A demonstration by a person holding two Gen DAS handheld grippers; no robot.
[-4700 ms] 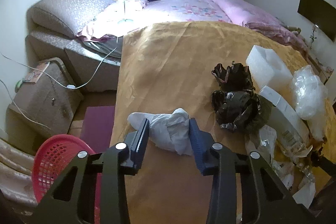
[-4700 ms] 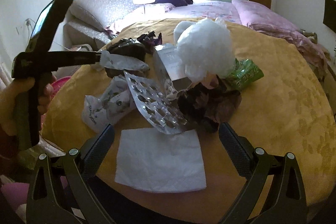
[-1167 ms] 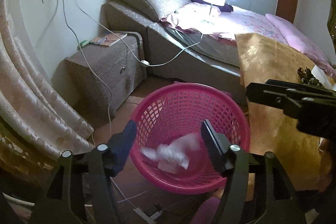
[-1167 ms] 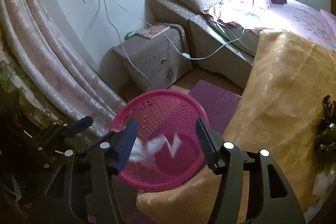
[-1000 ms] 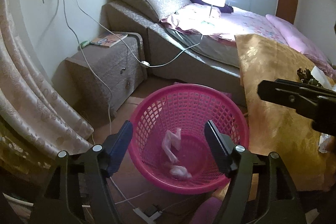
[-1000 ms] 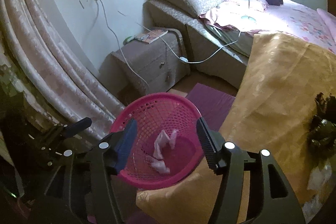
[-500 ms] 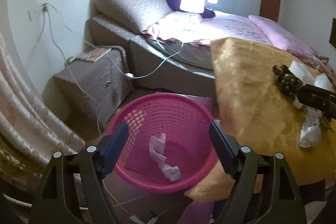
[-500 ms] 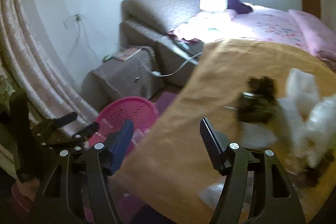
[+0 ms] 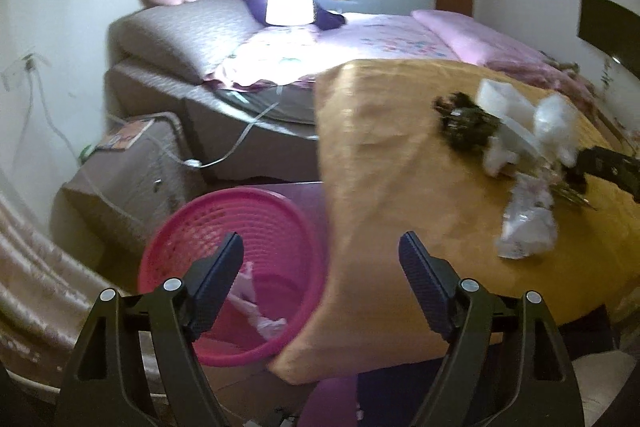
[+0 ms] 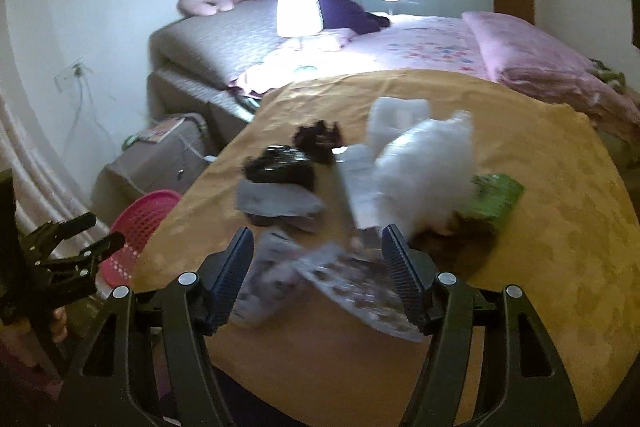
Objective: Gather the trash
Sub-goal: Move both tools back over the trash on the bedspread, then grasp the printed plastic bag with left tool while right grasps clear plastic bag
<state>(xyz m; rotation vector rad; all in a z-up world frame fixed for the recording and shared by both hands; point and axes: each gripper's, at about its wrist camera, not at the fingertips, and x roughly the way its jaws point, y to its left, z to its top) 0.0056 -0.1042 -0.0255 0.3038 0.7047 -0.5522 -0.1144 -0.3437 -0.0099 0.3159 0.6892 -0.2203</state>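
The pink basket stands on the floor left of the table and holds white tissue scraps. My left gripper hangs open and empty over the basket's right rim and the table edge. My right gripper is open and empty just above the trash pile on the golden tablecloth. Under it lie a clear blister tray and a crumpled printed wrapper. Behind these are black crumpled bags, a white plastic bag and a green packet. The picture is blurred by motion.
A bed with a lit lamp lies behind the table. A nightstand with trailing cables stands left of the basket, and a curtain hangs at the far left. The left gripper shows at the right wrist view's left edge.
Both grippers swung right, away from the basket toward the table. The right gripper now hangs over the trash pile. The tissue scraps lie settled in the basket. Both jaws stand a little wider.
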